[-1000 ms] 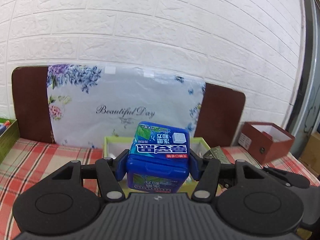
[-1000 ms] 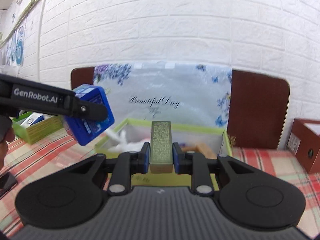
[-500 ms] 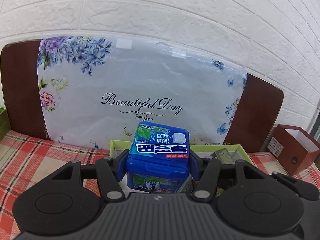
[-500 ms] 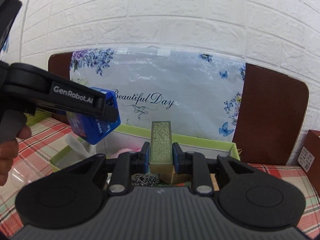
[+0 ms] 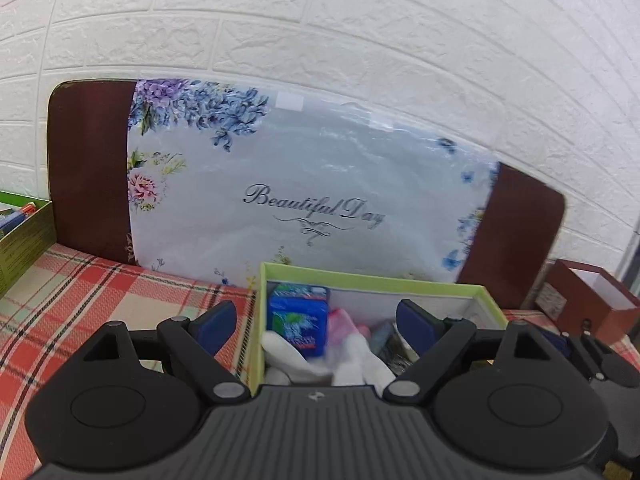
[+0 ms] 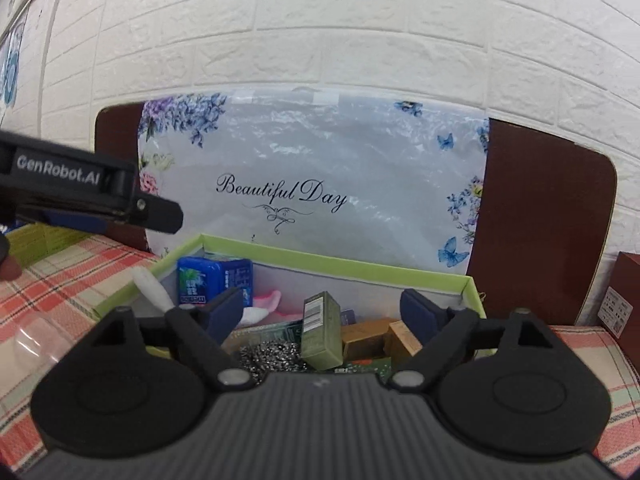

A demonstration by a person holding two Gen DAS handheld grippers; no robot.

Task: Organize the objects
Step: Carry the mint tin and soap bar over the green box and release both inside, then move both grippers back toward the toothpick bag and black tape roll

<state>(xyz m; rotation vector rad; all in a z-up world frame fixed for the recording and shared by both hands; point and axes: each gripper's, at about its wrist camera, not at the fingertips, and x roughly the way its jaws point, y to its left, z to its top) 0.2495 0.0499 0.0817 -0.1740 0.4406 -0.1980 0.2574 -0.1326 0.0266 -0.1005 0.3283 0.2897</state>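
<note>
My left gripper (image 5: 314, 322) is opening wide with nothing pressed between its pads, and the blue box (image 5: 299, 320) lies in the green tray's (image 5: 372, 278) near-left corner among white and pink soft things. My right gripper (image 6: 325, 312) is opening too, its jaws clear of the olive-green carton (image 6: 321, 330), which leans tilted on the tray's other small boxes.

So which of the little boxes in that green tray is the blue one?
The blue box in the green tray's back left corner; the others, like the leaning olive carton, are green or tan.
</note>
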